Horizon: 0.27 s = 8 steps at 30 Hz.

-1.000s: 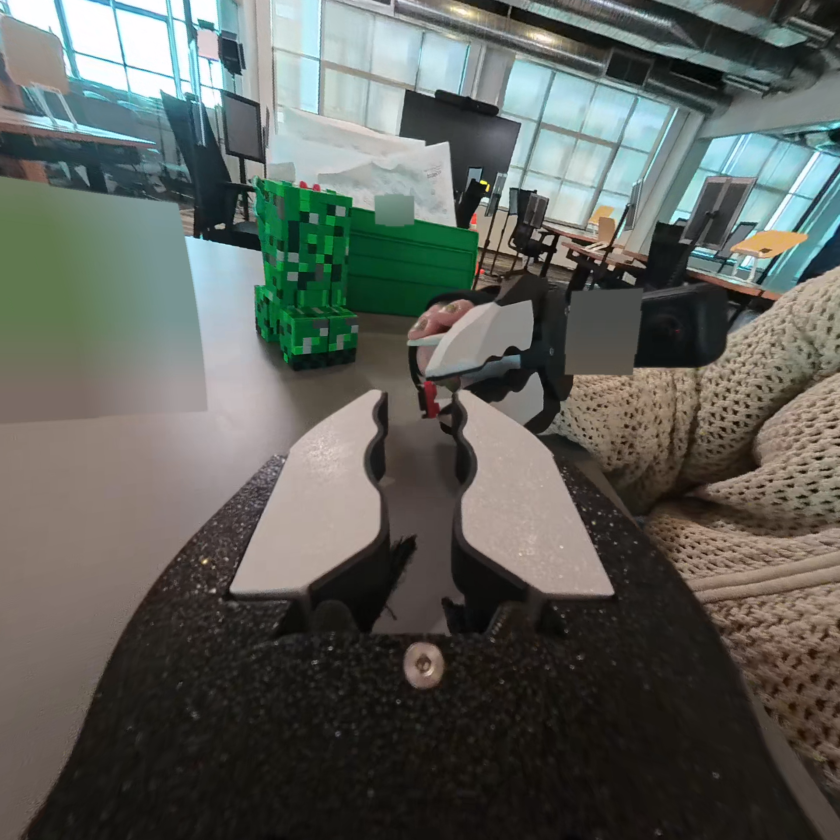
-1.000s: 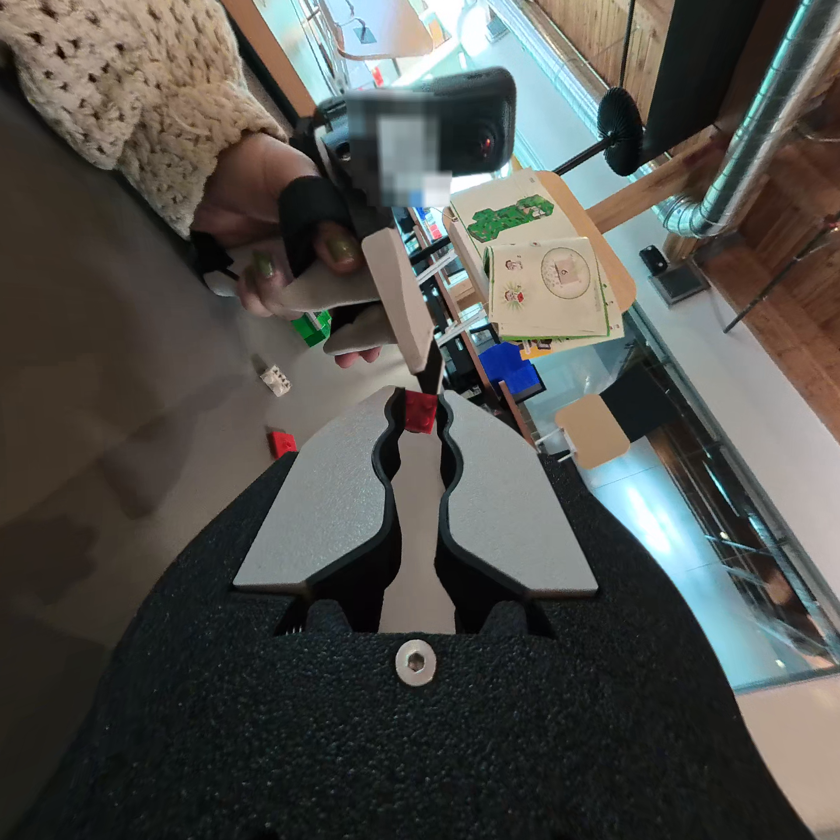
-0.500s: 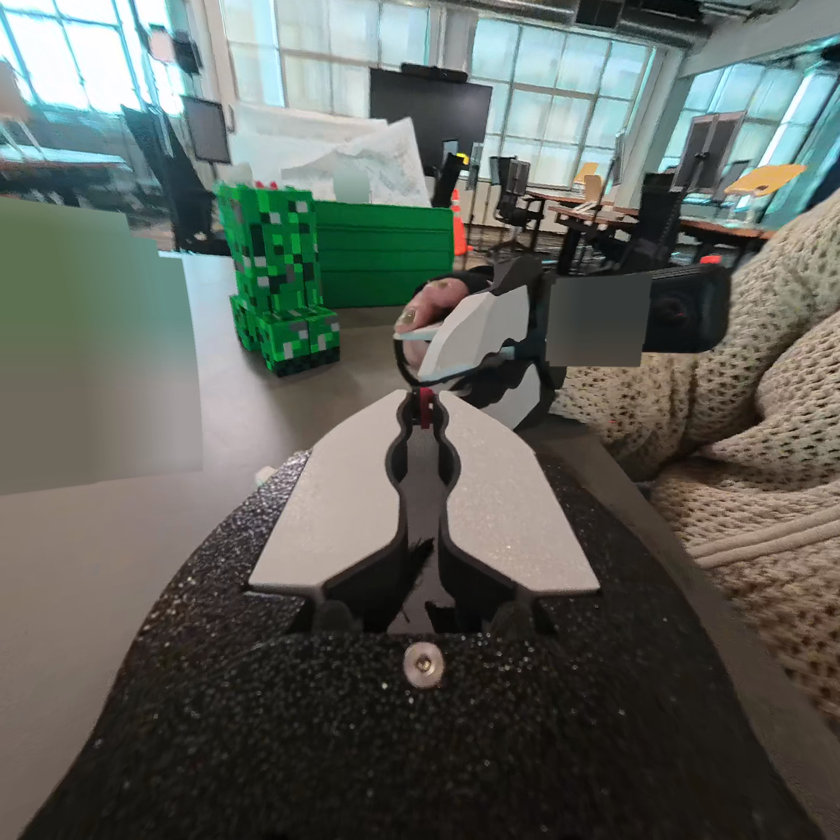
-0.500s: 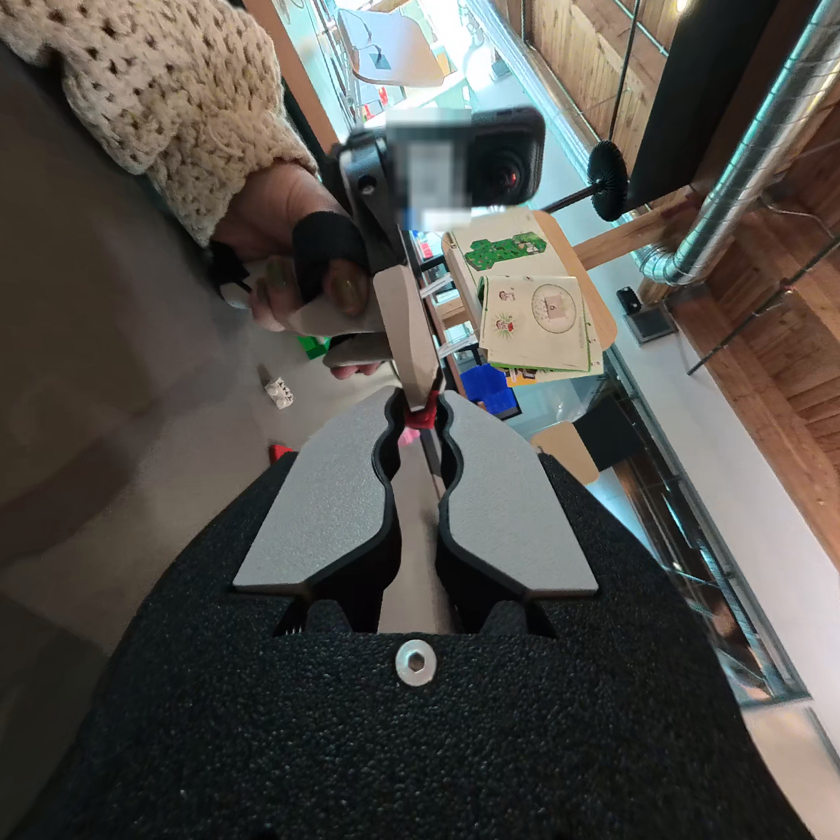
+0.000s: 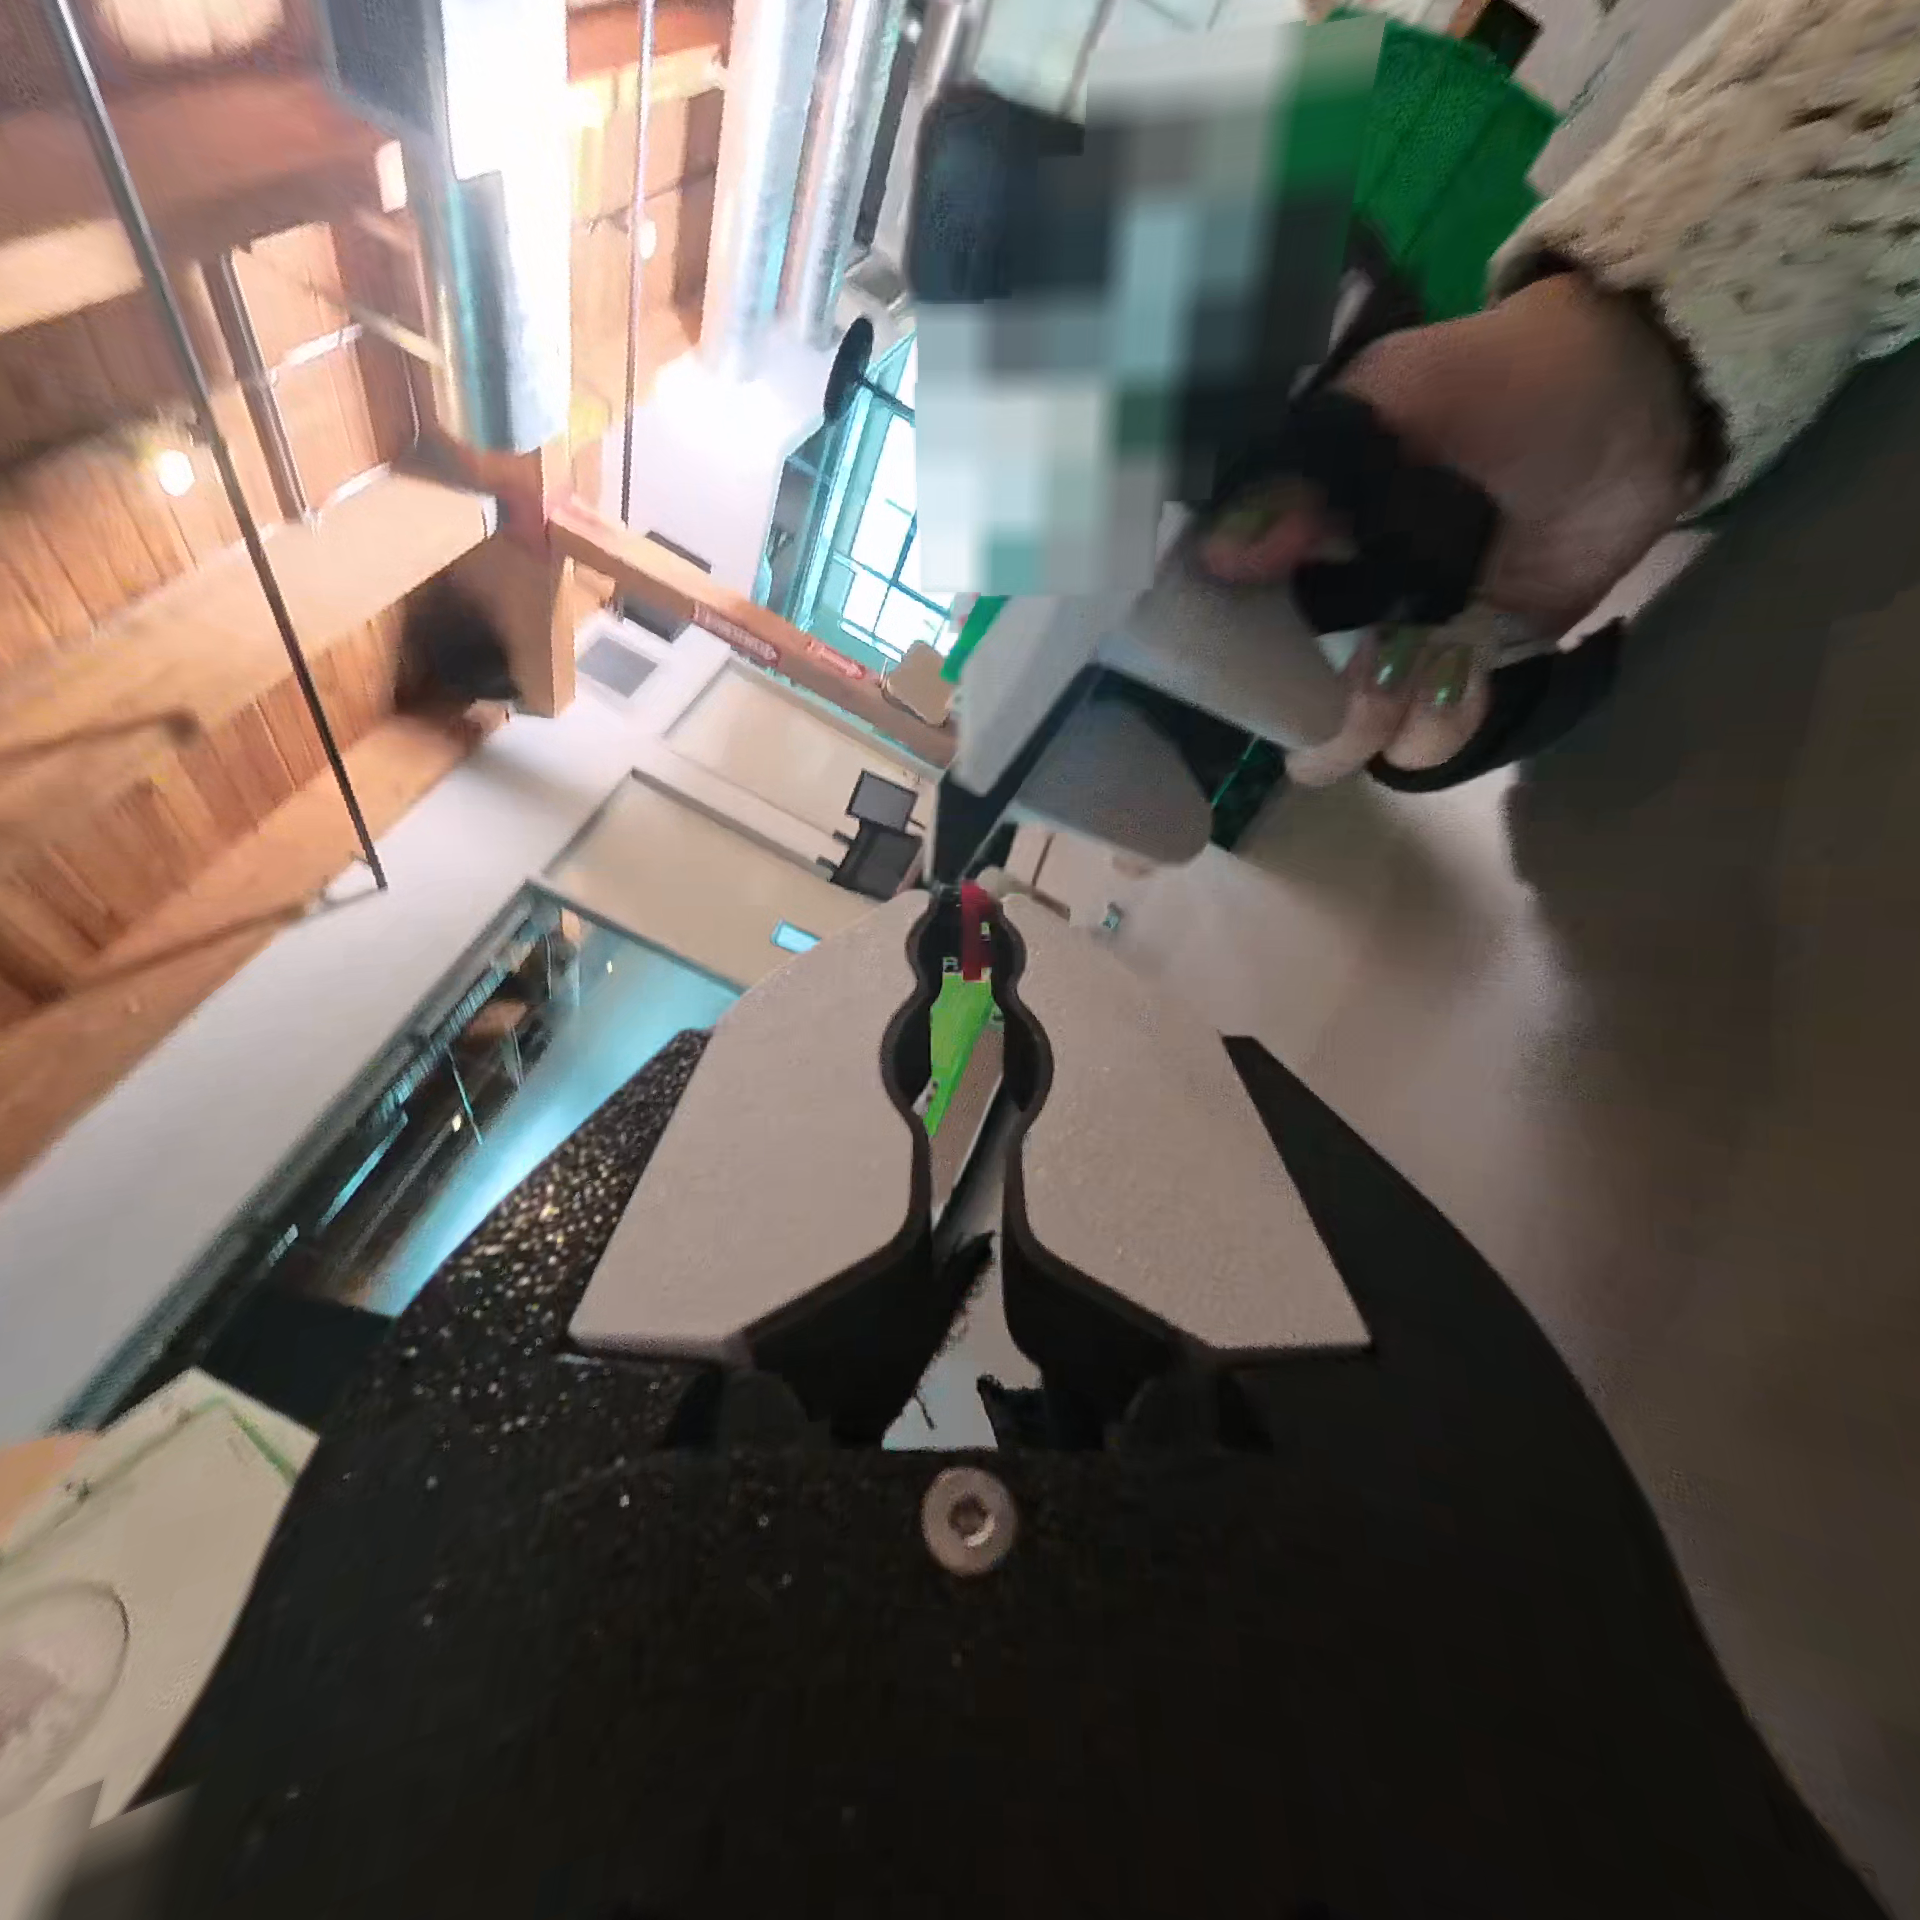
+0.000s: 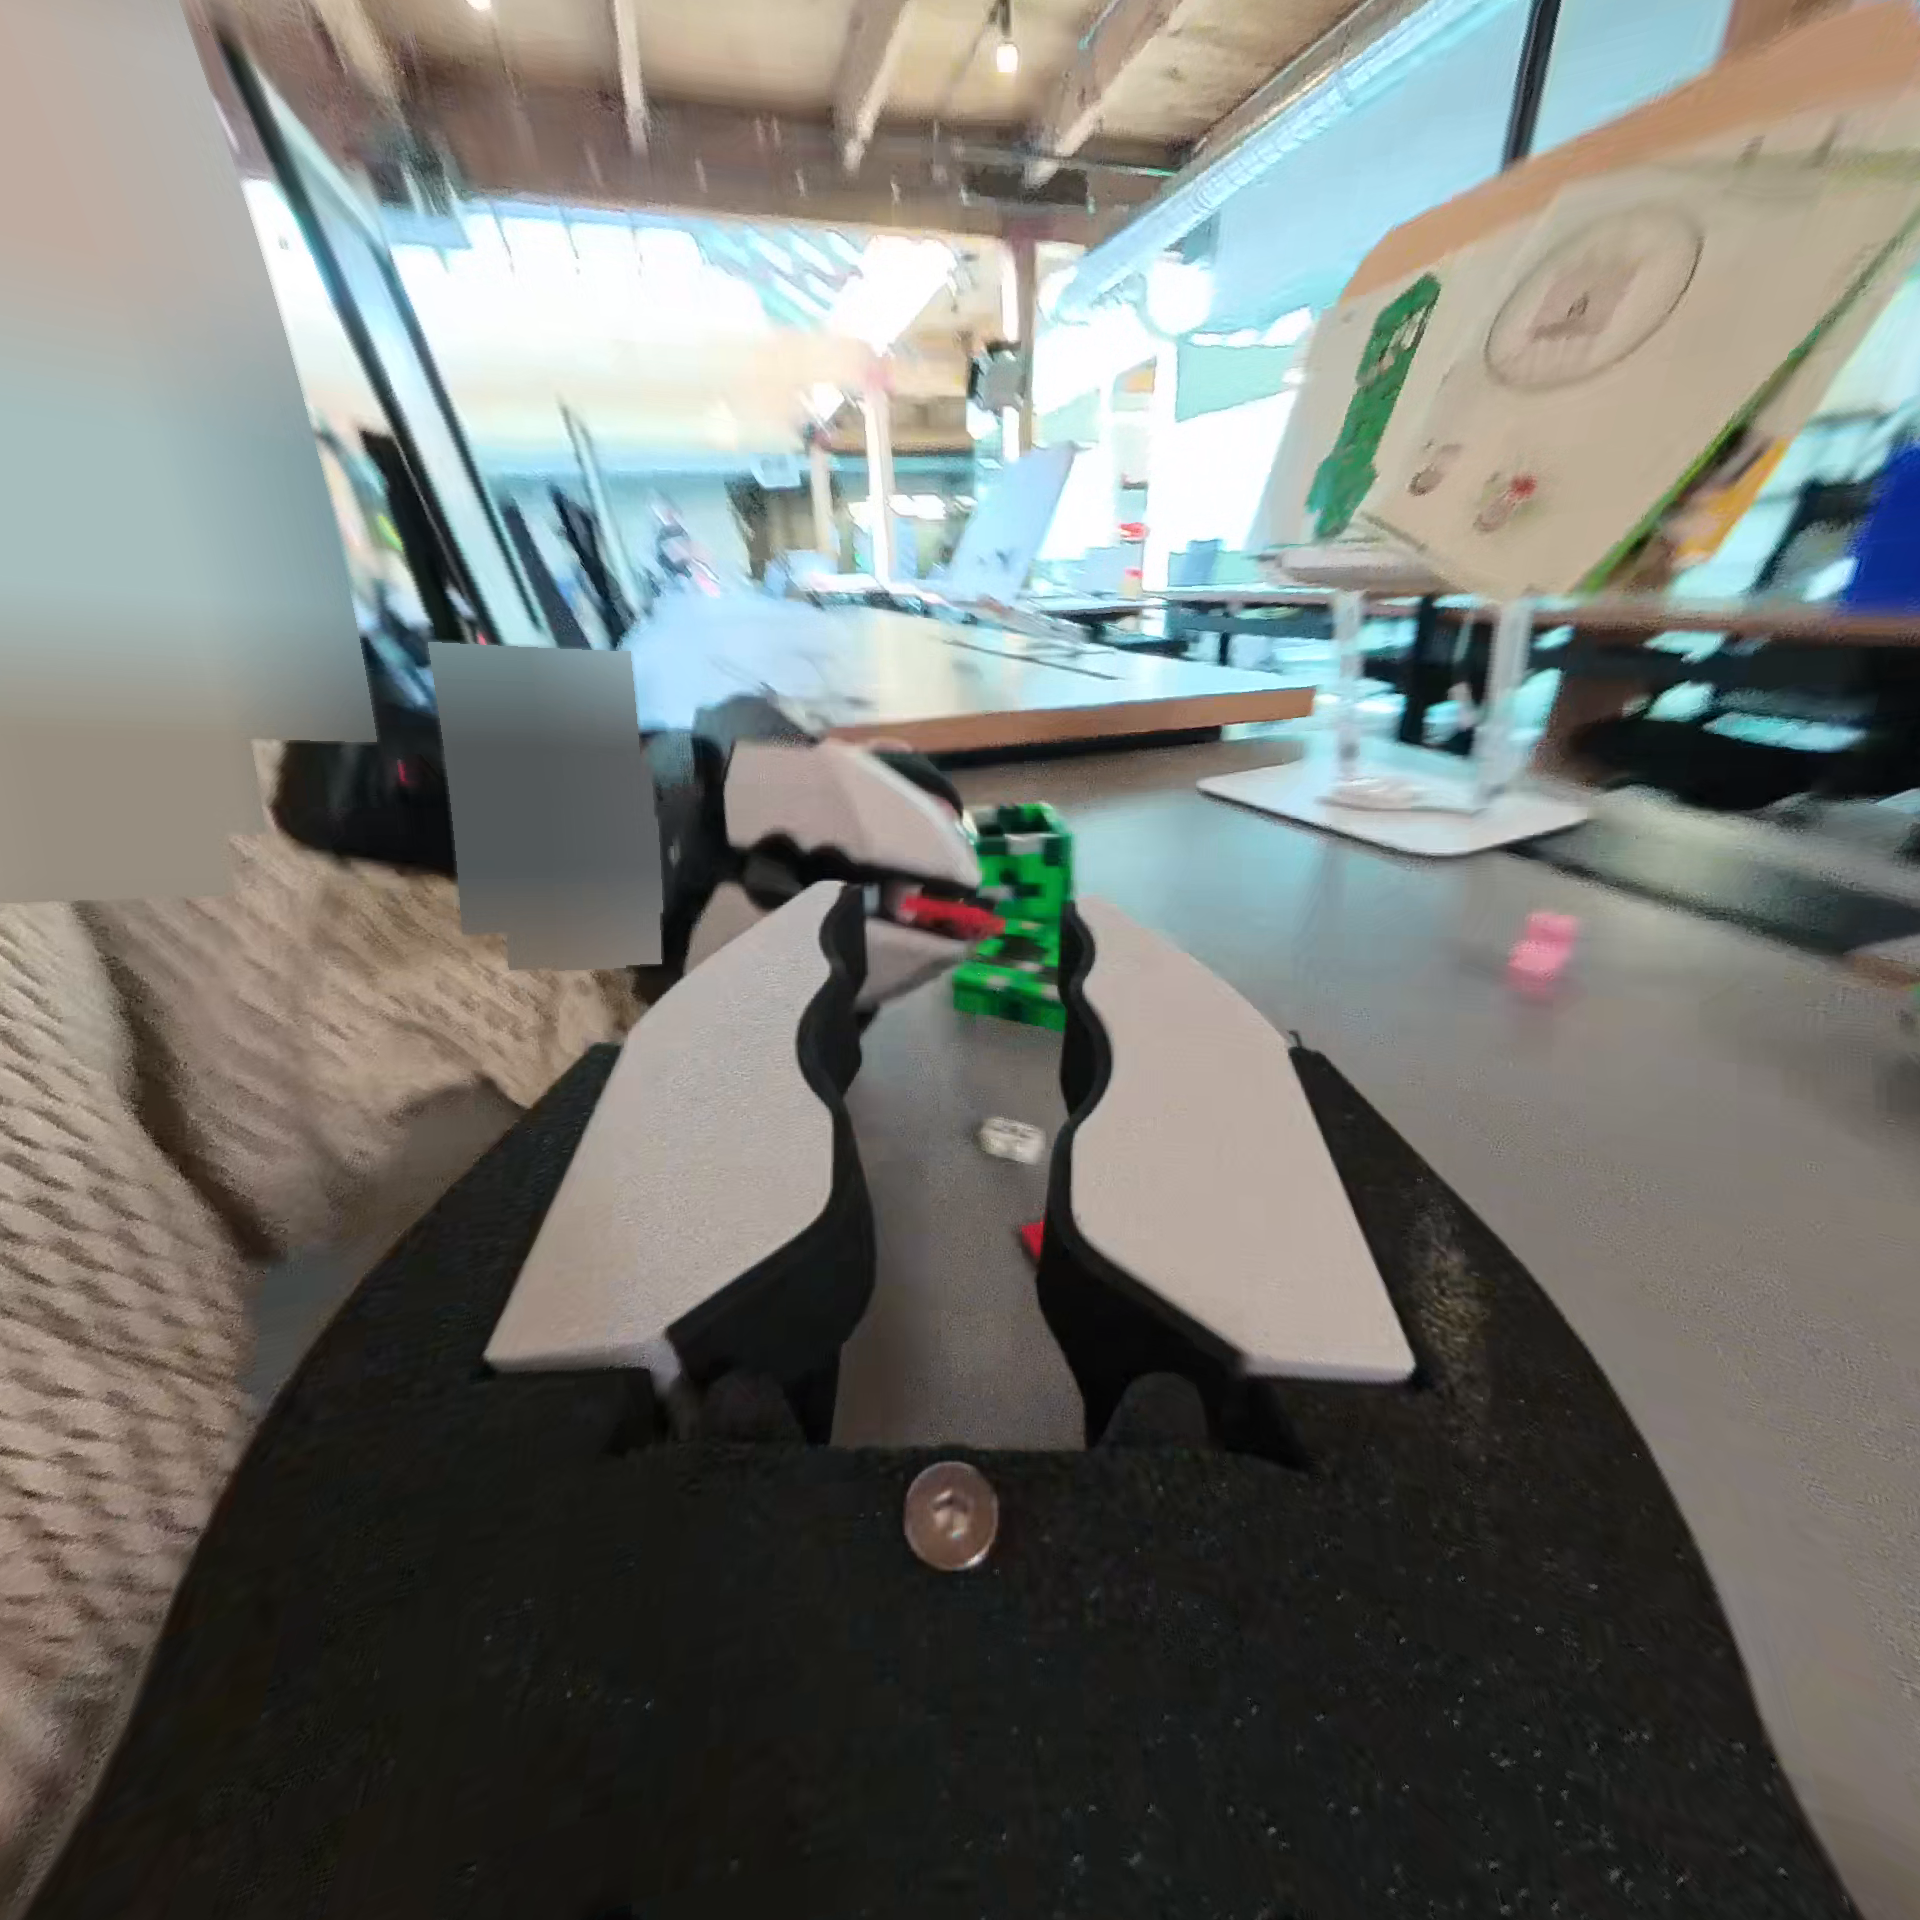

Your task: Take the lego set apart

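In the left wrist view my left gripper is shut on a small red lego piece, held in the air at its fingertips. The right gripper shows just beyond it, held by a hand in a knit sleeve. In the right wrist view my right gripper is open and empty. Ahead of it the left gripper holds the red piece. The green blocky lego figure stands upright on the grey table behind them.
A small white brick, a red brick and a pink brick lie loose on the table. A clear stand with an instruction booklet is at the far right. A green box is behind the hand.
The red piece has passed from my right gripper to my left. The left shut on it, the right opened and pulled back. The right view has levelled out and the left view has rolled sideways.
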Motion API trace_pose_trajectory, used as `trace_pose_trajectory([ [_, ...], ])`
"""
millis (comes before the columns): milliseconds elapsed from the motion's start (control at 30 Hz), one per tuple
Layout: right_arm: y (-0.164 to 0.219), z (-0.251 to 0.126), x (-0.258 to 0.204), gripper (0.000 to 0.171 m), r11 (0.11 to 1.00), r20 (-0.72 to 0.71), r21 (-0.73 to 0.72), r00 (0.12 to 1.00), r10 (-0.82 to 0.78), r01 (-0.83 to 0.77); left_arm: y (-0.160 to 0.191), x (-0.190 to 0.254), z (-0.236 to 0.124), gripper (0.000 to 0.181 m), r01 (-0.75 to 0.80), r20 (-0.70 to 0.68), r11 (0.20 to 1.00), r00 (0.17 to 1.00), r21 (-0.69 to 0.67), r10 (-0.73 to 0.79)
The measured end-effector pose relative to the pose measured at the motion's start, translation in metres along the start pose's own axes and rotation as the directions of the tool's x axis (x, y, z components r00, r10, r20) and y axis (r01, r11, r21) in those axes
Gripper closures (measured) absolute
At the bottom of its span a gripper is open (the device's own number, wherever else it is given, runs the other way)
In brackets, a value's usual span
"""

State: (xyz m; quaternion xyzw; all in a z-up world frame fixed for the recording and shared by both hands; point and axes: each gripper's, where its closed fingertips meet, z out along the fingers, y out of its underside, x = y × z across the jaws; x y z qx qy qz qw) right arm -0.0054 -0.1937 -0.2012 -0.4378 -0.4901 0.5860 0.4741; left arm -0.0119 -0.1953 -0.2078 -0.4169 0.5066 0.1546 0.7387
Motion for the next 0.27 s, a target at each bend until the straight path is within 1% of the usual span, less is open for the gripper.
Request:
trace_pose_trajectory([
  [67, -0.001, 0.000, -0.001, 0.132, 0.985, 0.074, 0.020, 0.983, 0.167, -0.169, -0.009, 0.007, 0.000, 0.174, -0.034, -0.020, 0.999, 0.999, 0.029, 0.035],
  [100, 0.000, 0.001, -0.002, 0.131, 0.976, 0.098, 0.014, 0.971, 0.216, -0.219, -0.011, 0.009, 0.000, 0.174, -0.039, -0.027, 0.999, 0.999, 0.035, 0.040],
  [167, 0.007, 0.003, -0.003, 0.131, 0.968, 0.108, -0.017, 0.962, 0.252, -0.251, -0.011, 0.010, 0.000, 0.174, -0.032, -0.032, 0.999, 0.999, 0.039, 0.033],
  [267, 0.015, 0.008, -0.008, 0.133, 0.969, 0.123, -0.070, 0.962, 0.246, -0.238, -0.010, 0.007, 0.000, 0.174, 0.007, -0.033, 0.999, 0.999, 0.047, -0.005],
])
